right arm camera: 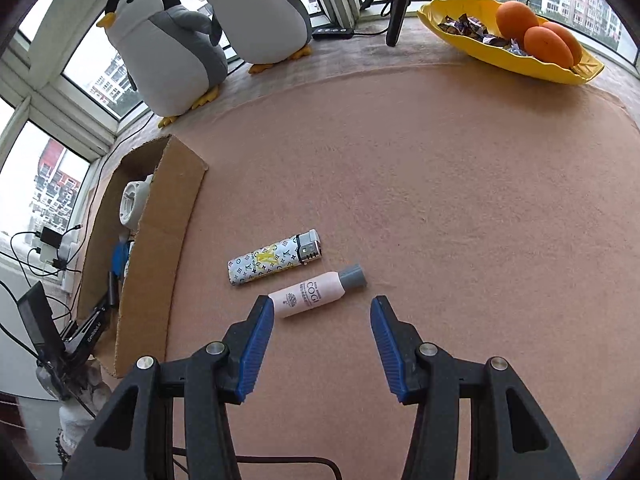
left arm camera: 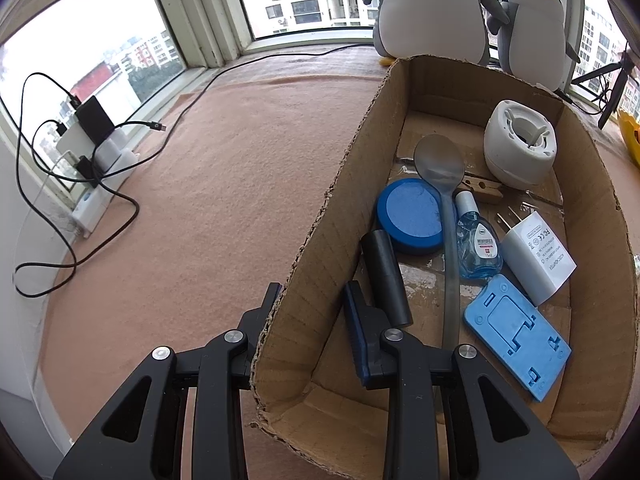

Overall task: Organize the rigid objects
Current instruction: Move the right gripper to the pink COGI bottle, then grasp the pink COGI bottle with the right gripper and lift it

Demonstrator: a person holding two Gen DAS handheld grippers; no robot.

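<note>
Left hand-held gripper (left arm camera: pixel 310 296) is clamped on the cardboard box (left arm camera: pixel 316 240) wall, right hand-held gripper (right arm camera: pixel 322 312) gapes over the pink tube (right arm camera: pixel 310 294) lying on the desk (right arm camera: pixel 440 180), which could easily roll off toward the lighter (right arm camera: pixel 274 262).

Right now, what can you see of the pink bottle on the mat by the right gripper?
The pink bottle is a small, smooth, plastic-looking cylinder with a grey ribbed cap and dark print reading COGI. It is closed and lies on its side on the pinkish mat, cap pointing up and right, just below the patterned lighter and parallel to it, with a slim gap. The right gripper is open; its left pad looks close to the bottle's base, though contact is unclear.
</note>
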